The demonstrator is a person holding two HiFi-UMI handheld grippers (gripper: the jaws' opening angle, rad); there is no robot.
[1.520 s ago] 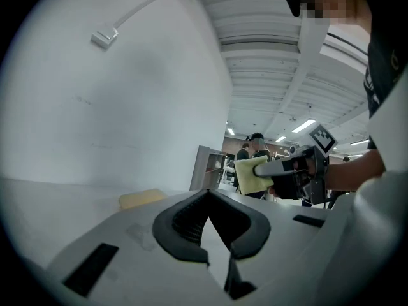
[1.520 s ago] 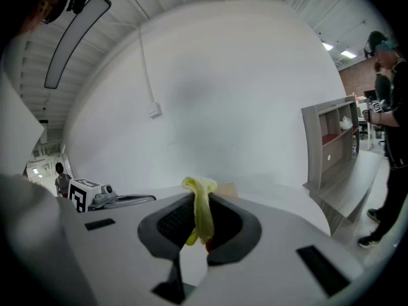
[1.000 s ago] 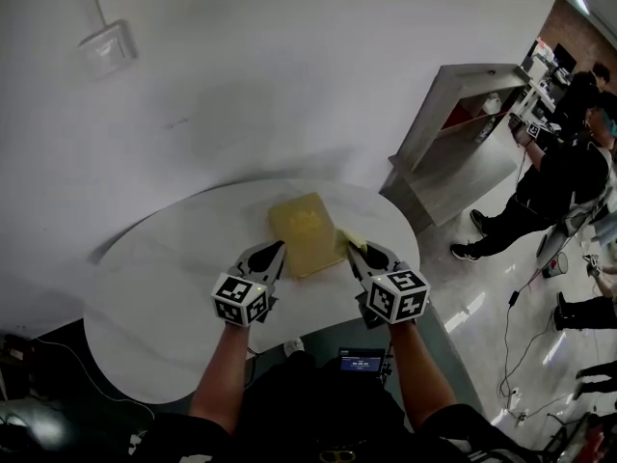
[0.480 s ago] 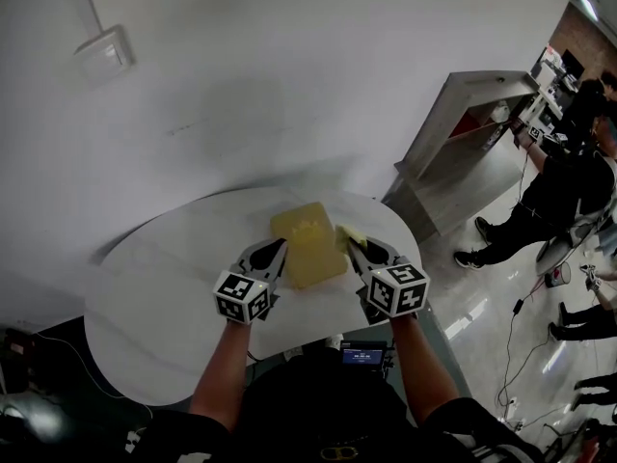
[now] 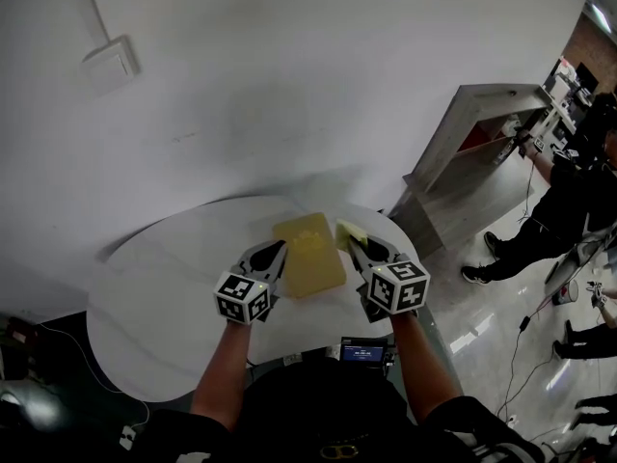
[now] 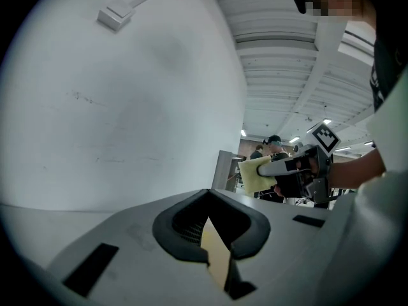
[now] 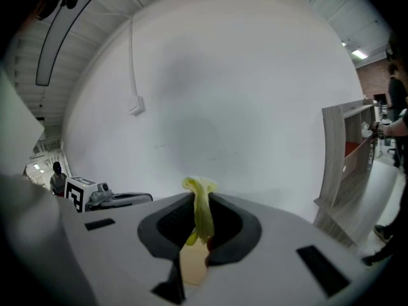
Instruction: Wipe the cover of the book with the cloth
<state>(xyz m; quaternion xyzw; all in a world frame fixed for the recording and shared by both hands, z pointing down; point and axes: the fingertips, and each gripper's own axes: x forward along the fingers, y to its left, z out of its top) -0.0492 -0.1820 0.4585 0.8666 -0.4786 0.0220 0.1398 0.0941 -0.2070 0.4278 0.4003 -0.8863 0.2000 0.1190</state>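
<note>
The book (image 5: 308,256) lies flat on the round surface (image 5: 154,297), right of its middle and somewhat toward the far edge, with its plain yellow cover facing up. The right hand-held gripper (image 5: 355,242) has its jaws closed on a pale yellow cloth (image 5: 348,231), a fold of which stands up out of the jaws. The cloth sits at the book's far right corner, just beside or just over the edge. I can't tell from here whether it touches the cover.

The left hand-held gripper (image 5: 277,251) sits at the book's left edge. Its jaws are drawn together with nothing clamped that I can make out, and the book's yellow shows through the slit beneath them.

From where I stand, wiping looks about to start or barely begun. To do it well, I'd bring the cloth down until it lies flat on the cover. I'd then sweep it across toward the left edge in overlapping passes, with the left gripper pressing on its side so the book doesn't slide across the smooth surface. The grip on the cloth should stay firm, since only a fold is caught and dragging could pull it free.
</note>
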